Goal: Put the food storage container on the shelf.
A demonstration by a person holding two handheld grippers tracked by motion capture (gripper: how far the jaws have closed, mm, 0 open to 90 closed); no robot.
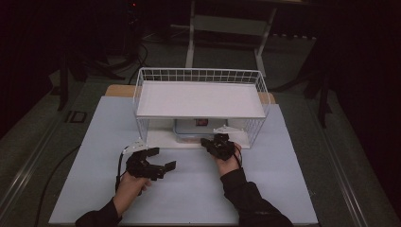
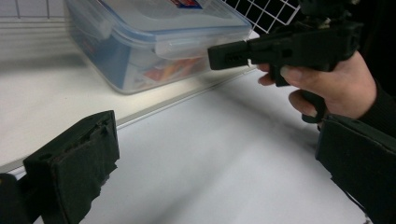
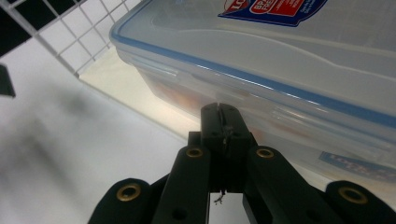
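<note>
Clear plastic box (image 1: pixel 198 128) flat, long axis crosswise.

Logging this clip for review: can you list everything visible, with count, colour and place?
plastic box: one, clear with a blue-edged lid and a label, on the rack's lower shelf.
wire rack: one, white, two shelves, at the far middle of the mat.
mat: one, pale grey-blue, covering the tabletop.
frame: one, white, on the floor behind the table.
left gripper: one, black, jaws open, over the mat in front of the rack.
right gripper: one, black, jaws shut, its tip at the plastic box's front wall.
</note>
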